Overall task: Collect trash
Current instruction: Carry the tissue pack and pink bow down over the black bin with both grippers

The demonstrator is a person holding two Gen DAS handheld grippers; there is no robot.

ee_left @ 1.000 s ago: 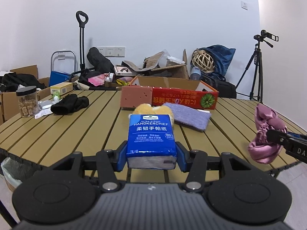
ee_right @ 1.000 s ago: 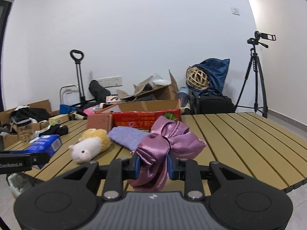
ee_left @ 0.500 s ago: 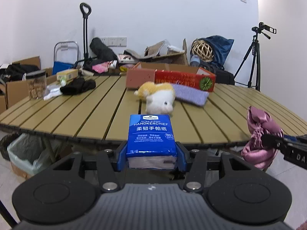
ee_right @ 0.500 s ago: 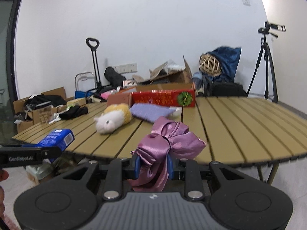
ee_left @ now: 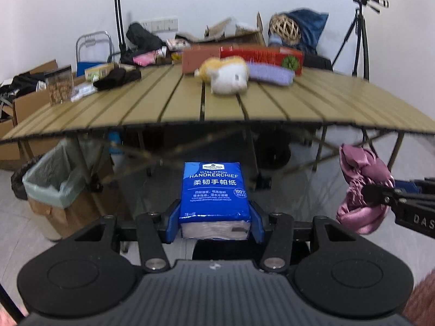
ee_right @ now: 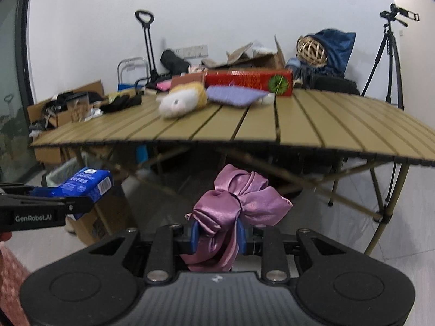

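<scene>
My left gripper is shut on a blue handkerchief tissue pack, held in the air below and in front of the table's near edge. My right gripper is shut on a purple satin bow, also below the tabletop. In the left wrist view the bow hangs at the right in the right gripper. The right wrist view shows the tissue pack at the left. A cardboard bin with a pale green liner stands on the floor under the table's left end.
The slatted table carries a plush toy, a purple cloth, a red box, black gloves and a jar. Table legs cross underneath. Boxes, a hand cart and a tripod line the wall.
Both grippers have pulled back from over the table and sunk below its near edge, each keeping its hold. The bin on the floor has come into view.
</scene>
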